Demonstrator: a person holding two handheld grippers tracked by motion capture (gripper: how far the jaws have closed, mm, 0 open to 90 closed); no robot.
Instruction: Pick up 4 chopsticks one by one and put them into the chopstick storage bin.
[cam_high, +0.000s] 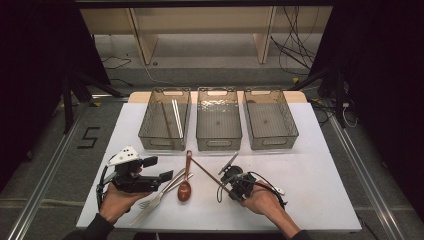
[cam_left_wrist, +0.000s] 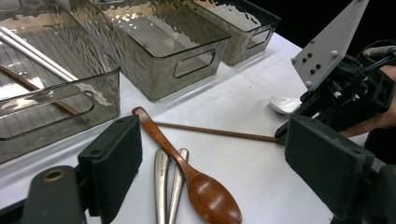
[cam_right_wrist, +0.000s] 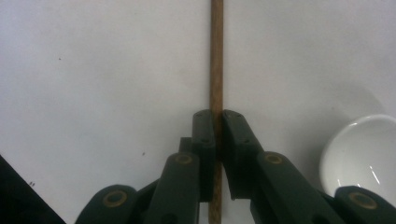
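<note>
The right claw is pinching a brown wooden chopstick – its two black jaws press on the stick from either side, and the stick runs straight out ahead of them over the white worktop. From the high view, the chopstick slants up and left from that claw toward the handle of a wooden spoon, its far tip close to the spoon's handle. A white ceramic spoon lies just beside the right claw. The left claw hangs spread wide – nothing between its pads – above the wooden spoon and the metal cutlery handles. Three smoky clear bins stand in a row at the worktop's far side; the left one holds a white pair of chopsticks and a brown one.
</note>
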